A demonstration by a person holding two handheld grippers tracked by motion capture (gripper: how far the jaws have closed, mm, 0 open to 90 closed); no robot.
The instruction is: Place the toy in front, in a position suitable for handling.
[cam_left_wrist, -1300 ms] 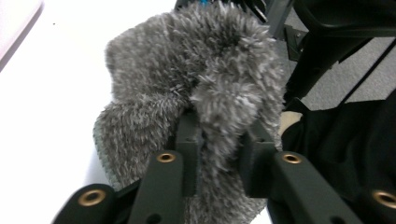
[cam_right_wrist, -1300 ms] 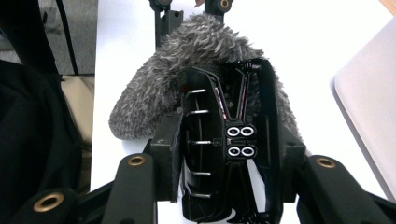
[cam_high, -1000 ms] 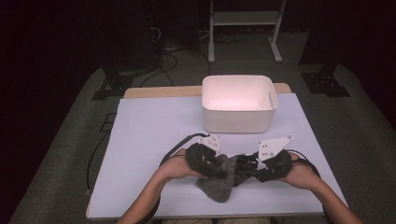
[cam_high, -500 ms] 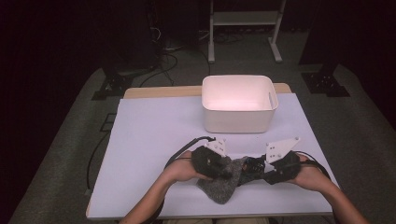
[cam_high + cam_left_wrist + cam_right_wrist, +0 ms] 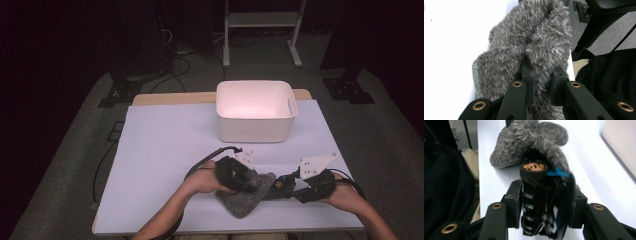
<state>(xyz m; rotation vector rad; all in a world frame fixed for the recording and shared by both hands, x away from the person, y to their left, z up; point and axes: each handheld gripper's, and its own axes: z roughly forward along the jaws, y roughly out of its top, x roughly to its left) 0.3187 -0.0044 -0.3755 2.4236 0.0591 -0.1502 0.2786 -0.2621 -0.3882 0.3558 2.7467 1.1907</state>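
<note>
Since a second ago both hands have drifted right along the table's (image 5: 165,150) near edge, and now the left tongs (image 5: 541,82) pinch the fuzzy grey sock (image 5: 245,192) lying there, the right tongs (image 5: 544,202) clamping a dark bundled gadget (image 5: 541,195) against its open end.

**A lit table in a dark room**

A pale wooden table (image 5: 175,98) carries a white sheet (image 5: 165,150) and stands on grey carpet (image 5: 65,170). Behind it rises a white metal stand (image 5: 260,20). Black cables (image 5: 175,55) trail across the floor; black bases (image 5: 350,90) sit beside it. Darkness surrounds.
</note>
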